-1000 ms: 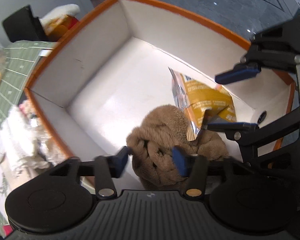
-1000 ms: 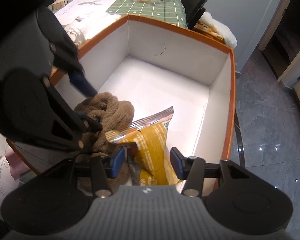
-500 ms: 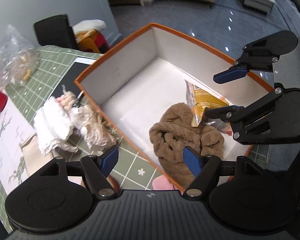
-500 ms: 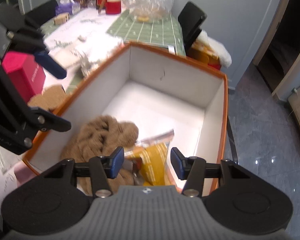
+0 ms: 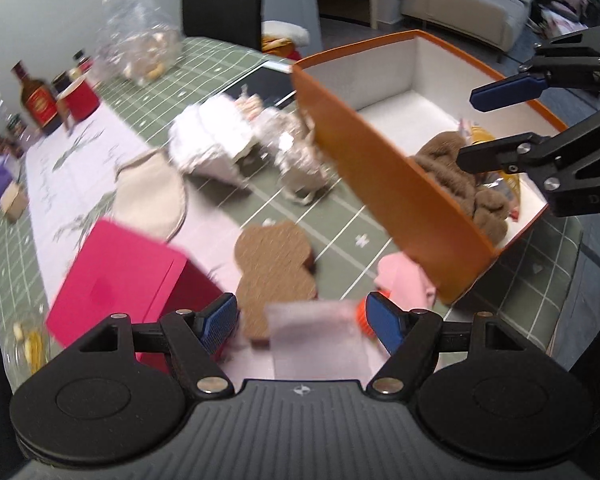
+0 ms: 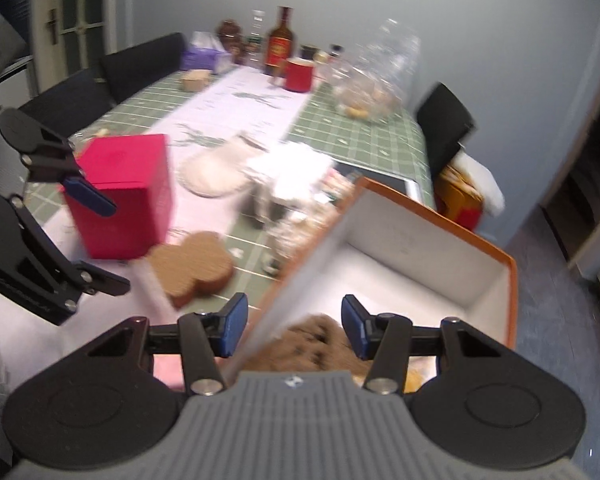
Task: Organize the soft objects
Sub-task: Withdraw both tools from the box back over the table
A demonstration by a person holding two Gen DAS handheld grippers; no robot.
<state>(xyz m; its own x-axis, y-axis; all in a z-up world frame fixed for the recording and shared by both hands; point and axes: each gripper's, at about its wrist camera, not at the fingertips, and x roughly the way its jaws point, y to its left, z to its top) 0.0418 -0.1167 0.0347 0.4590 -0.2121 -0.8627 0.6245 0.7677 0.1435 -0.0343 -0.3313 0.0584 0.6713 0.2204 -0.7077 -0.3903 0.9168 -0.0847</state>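
The orange box (image 5: 384, 184) with white inside (image 6: 432, 256) holds a brown plush garment (image 5: 456, 176) and a yellow snack bag (image 5: 508, 180). My left gripper (image 5: 300, 322) is open and empty, raised over the table in front of the box, above a brown bear-shaped pad (image 5: 272, 264) and a pink soft item (image 5: 404, 280). My right gripper (image 6: 294, 326) is open and empty, above the box's near corner and the plush (image 6: 312, 344). White and beige soft bundles (image 5: 220, 140) lie left of the box.
A magenta box (image 5: 116, 276) (image 6: 124, 196) stands at the near left. A cream round pad (image 5: 152, 192), a red cup (image 6: 299, 74), a bottle (image 6: 280, 42), a clear plastic bag (image 6: 376, 76) and a tissue box (image 6: 204, 58) sit farther back. Black chairs (image 6: 444, 124) surround the table.
Both grippers have lifted up and back out of the box, leaving the plush and snack bag inside. The left view has swung left toward the table.
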